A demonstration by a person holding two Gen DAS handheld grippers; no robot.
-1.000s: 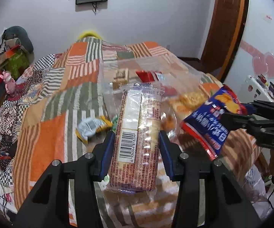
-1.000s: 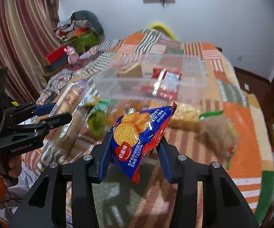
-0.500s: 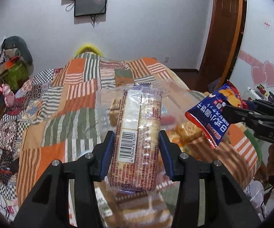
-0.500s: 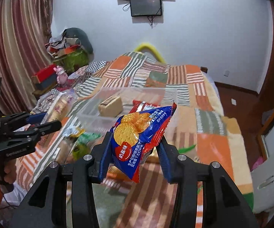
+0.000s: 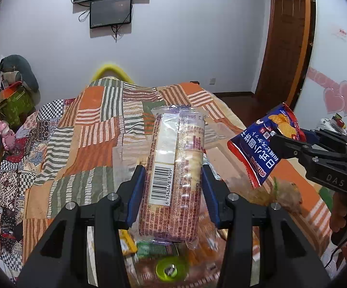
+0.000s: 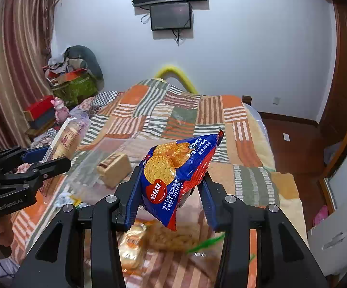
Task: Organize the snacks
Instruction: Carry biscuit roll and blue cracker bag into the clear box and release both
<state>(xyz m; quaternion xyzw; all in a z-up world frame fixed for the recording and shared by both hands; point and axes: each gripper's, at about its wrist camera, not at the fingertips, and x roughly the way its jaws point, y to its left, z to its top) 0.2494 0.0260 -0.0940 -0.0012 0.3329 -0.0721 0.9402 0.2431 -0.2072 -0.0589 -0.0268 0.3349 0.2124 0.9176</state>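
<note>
- Snacks are sitting in both our grippers, lifted above the patchwork bedspread (image 5: 82,144).
- We are holding our left gripper (image 5: 173,187) narrowed on a long clear-wrapped cracker roll (image 5: 173,168), its blue pads pressing both sides near the barcode; the roll is pointing away from us, above the bed.
- We are holding our right gripper (image 6: 171,187) clamped on a blue and red biscuit packet (image 6: 176,168), which is hanging tilted between the pads, its printed biscuits facing us.
- From the left wrist view we are seeing that same packet off to the right, apart from the roll.
- We are looking down on a clear plastic bin (image 6: 96,165) lying on the bedspread below and beyond the grippers, with a small tan box (image 6: 114,168) inside.
- More snacks are lying blurred under our grippers: a pale bread packet (image 6: 132,244) and a round green-rimmed item (image 5: 171,267) that we cannot identify.
</note>
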